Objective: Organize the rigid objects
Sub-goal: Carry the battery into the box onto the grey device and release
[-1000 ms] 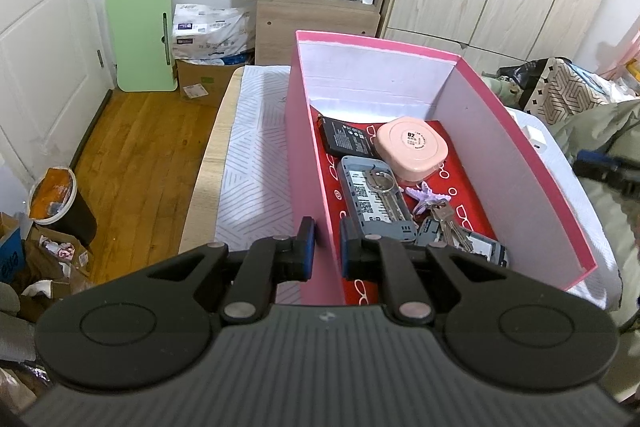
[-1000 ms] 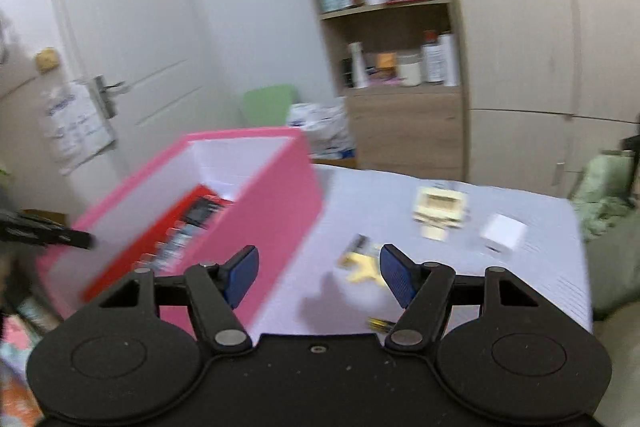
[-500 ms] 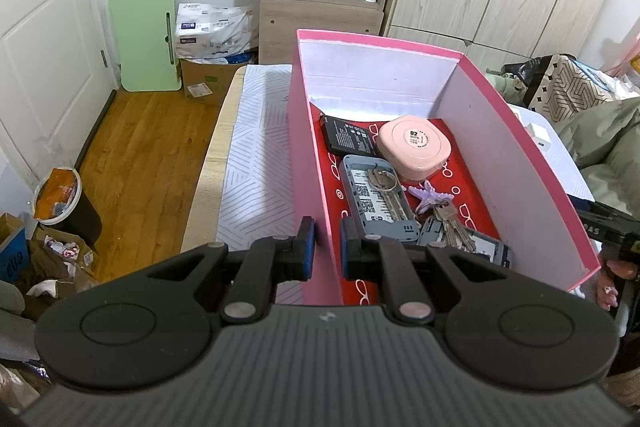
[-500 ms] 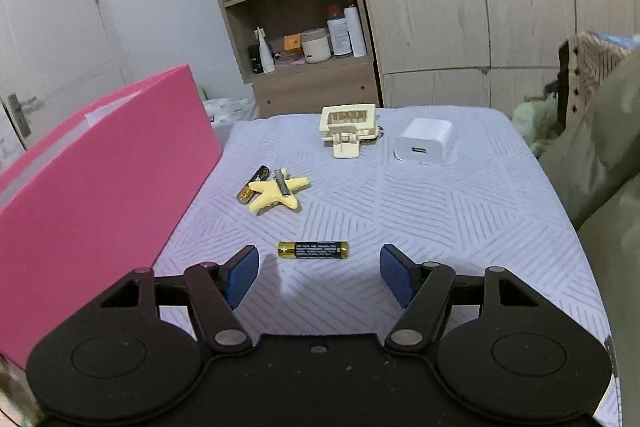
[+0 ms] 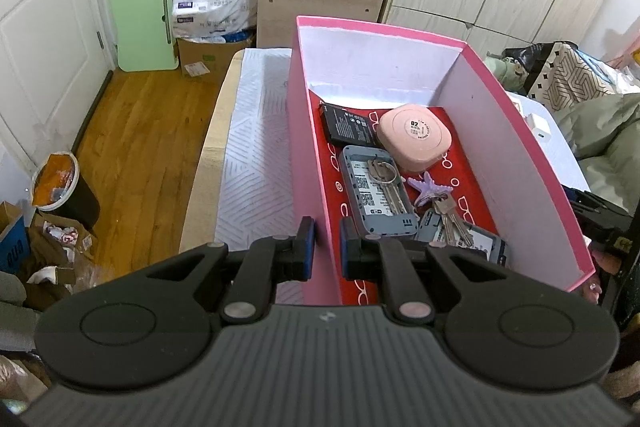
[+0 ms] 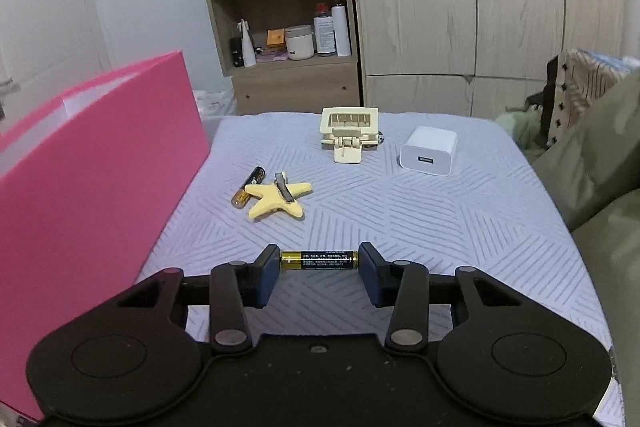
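left gripper [image 5: 323, 247]: clamped on the near-left wall of the pink box [image 5: 532, 163], one finger outside the wall, one inside. the box sits on the patterned bedspread [image 5: 256, 147]. contents on its red floor: a black battery pack [image 5: 349, 125], a round pink case [image 5: 414, 137], a grey device [image 5: 376, 197] with a key ring [image 5: 384, 171] lying on it, a purple starfish clip [image 5: 430, 189], further keys [image 5: 450, 223] over another grey device [image 5: 472, 241] at the near end.

right gripper [image 6: 319, 269]: fingers closed in on the two ends of an aa battery [image 6: 319, 260], which lies crosswise on the bedspread; contact appears made at both ends, grip firmness cannot be confirmed. beyond it: a yellow starfish clip [image 6: 276, 201] touching a second battery [image 6: 248, 185], a cream clip [image 6: 349, 131], a white charger [image 6: 429, 150] just beside that clip. the box stands to the left of these items.
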`<state>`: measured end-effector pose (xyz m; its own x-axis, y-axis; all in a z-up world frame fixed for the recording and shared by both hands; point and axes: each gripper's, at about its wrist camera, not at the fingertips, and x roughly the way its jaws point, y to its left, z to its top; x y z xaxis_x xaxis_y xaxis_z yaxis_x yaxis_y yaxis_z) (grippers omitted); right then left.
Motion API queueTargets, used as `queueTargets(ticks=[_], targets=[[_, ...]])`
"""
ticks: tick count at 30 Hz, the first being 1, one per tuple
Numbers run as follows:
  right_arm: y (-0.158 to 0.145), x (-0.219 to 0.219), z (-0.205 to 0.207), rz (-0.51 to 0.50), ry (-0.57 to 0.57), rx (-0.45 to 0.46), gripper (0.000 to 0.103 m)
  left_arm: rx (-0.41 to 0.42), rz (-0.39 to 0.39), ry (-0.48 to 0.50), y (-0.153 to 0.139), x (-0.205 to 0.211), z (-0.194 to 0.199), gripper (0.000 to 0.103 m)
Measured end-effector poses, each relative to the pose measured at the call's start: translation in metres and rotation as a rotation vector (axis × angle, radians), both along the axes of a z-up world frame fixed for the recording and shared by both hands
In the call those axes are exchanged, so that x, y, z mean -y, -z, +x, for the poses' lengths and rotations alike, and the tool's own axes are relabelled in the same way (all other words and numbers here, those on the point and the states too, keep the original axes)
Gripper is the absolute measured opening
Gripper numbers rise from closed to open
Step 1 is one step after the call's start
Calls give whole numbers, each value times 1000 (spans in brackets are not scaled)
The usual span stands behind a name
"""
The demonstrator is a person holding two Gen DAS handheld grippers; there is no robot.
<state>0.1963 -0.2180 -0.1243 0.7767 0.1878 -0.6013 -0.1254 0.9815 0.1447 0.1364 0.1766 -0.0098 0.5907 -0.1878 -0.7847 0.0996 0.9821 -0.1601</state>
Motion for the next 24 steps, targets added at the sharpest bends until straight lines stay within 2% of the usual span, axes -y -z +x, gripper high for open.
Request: queueTargets(ticks=[5, 9, 16, 20, 24], targets=[[-9, 6, -9, 121, -45, -8, 48, -21, -21, -8, 0, -2, 2, 10], [-31, 2, -25, 128, -95, 71, 48, -24, 4, 13, -1, 2, 4, 10], [-78, -6, -50, 253, -227, 166, 48, -20, -25, 14, 0, -4, 2, 10], [-101, -23, -47, 322, -351, 155, 48, -22, -45, 21, 0, -8, 4, 10], [-118, -53, -29, 312, -482, 99, 48, -17, -40, 33, 0, -7, 4, 10]])
